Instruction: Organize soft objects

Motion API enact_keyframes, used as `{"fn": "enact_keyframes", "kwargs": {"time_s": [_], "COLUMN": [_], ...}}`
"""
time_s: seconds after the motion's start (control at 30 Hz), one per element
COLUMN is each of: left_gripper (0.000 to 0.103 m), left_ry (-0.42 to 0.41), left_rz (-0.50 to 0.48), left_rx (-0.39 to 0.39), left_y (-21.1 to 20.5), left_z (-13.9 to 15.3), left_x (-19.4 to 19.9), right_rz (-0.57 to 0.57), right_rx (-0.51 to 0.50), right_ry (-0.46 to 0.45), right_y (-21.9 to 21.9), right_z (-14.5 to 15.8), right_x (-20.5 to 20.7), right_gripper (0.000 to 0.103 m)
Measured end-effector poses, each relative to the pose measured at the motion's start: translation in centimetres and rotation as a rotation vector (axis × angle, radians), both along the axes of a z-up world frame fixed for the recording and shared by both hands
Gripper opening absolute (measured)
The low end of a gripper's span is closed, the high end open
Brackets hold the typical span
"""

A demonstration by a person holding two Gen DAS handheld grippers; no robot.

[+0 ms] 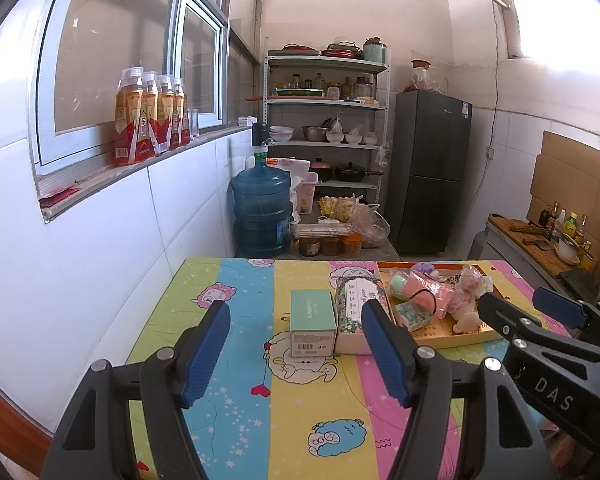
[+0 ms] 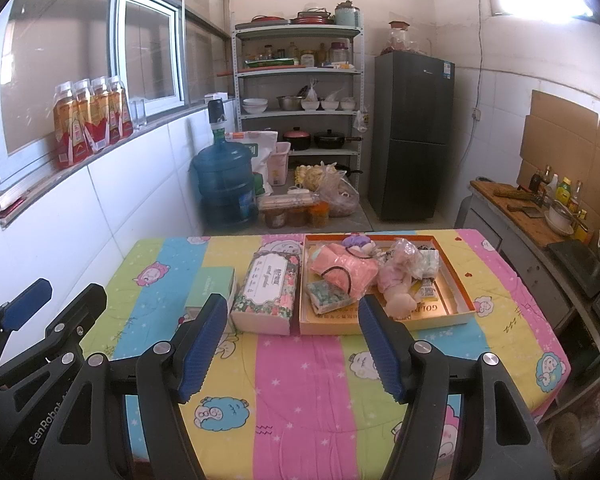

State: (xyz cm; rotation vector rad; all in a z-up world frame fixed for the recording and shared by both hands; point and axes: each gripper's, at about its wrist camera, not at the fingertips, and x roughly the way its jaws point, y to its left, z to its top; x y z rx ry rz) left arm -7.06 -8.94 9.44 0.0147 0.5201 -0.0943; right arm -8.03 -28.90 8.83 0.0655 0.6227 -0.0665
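On the worktop (image 2: 300, 380): tissue pack (image 2: 266, 290) between green box (image 2: 212, 286) and tray (image 2: 455, 304) of soft things.
Fingers: both pairs apart, empty.

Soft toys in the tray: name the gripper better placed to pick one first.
Right. The right gripper is open and faces the tray with the pink plush just beyond its right finger. The left gripper faces the green box instead.

Cartoon-sheeted table (image 2: 300, 380): tray (image 2: 455, 300), two boxes (image 2: 266, 292)
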Motion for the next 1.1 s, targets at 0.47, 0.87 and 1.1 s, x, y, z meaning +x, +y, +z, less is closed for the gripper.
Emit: {"fn": "enact_keyframes", "kwargs": {"time_s": [0.47, 0.87, 1.1], "left_gripper": [0.068, 0.068, 0.068], "left_ry": [0.0, 0.001, -0.007], "left_rz": [0.0, 0.0, 0.013], "left_rx": [0.0, 0.0, 0.003], "left_y": [-0.07, -0.06, 0.25], "left_z": [0.06, 0.08, -0.08], "left_x": [-0.02, -0.01, 0.05], "right_rz": [0.0, 0.003, 0.002], "right_rx": [0.0, -0.002, -0.001], "right_ry": [0.0, 0.002, 0.003], "right_y": [0.0, 0.26, 0.3], "right_z": [0.04, -0.09, -0.09], "right_x": [-0.02, 0.08, 0.09], "right_gripper": [0.07, 0.07, 0.07]}}
